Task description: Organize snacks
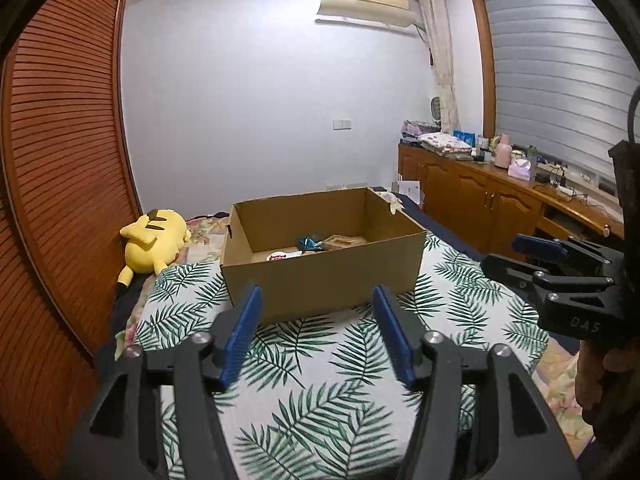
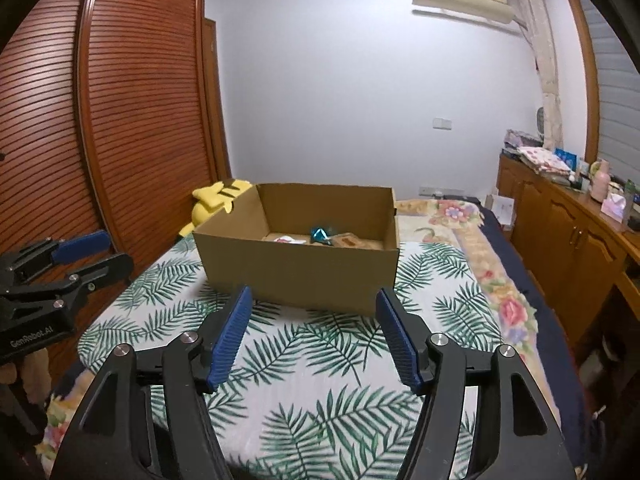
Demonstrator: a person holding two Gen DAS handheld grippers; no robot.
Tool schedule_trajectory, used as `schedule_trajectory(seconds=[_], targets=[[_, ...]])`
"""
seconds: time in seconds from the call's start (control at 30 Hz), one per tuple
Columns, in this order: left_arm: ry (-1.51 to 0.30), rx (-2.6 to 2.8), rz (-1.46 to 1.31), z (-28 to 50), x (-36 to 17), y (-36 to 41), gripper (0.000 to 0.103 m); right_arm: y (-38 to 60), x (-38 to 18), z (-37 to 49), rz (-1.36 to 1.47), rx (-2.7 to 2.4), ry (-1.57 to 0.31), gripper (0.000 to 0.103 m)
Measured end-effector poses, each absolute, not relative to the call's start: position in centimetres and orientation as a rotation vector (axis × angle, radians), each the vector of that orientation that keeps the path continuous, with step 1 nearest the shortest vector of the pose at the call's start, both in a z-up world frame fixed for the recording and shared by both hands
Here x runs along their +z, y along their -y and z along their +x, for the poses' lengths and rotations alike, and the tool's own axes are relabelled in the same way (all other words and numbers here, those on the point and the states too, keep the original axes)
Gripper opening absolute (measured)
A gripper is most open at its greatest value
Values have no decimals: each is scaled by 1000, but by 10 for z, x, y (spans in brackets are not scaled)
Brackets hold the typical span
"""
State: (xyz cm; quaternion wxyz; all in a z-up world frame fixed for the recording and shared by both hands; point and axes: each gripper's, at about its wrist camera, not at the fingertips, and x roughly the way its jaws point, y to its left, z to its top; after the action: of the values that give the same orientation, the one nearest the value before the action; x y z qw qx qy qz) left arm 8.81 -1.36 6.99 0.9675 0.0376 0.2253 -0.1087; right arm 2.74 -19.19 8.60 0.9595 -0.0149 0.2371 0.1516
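Nearest, the left tongs (image 1: 318, 334) and right tongs (image 2: 312, 336) both stand apart with nothing between their blue pads, hovering over the leaf-print bed cover (image 1: 320, 392). Beyond them at twelve o'clock sits the open cardboard box (image 2: 300, 276) on the bed, with snacks on its floor: a teal wrapper (image 2: 320, 234), a tan packet (image 2: 347, 240) and a white packet (image 1: 278, 257). No loose snack shows outside it, so the next pick seems best made inside, coming over the near wall without nudging it. A yellow plush toy (image 1: 154, 240) lies at ten o'clock.
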Motion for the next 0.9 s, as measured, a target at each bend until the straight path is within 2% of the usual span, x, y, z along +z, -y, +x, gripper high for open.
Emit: schedule_trajectory(seconds=[0.03,0.2,0.37,0.9], targets=[[-451,-222,70,83,70,13,77,193,88,21,-34,305,-475,71],[-442,-197,61,70,67,9,90,193,88,3,-44,291,-454,88],[-424,-156,59,57,64,8,95,193,85,-9,-36,268,-436,103],[-403,-93,50,36,42,9,96,194,69,-27,4,198,-421,103]])
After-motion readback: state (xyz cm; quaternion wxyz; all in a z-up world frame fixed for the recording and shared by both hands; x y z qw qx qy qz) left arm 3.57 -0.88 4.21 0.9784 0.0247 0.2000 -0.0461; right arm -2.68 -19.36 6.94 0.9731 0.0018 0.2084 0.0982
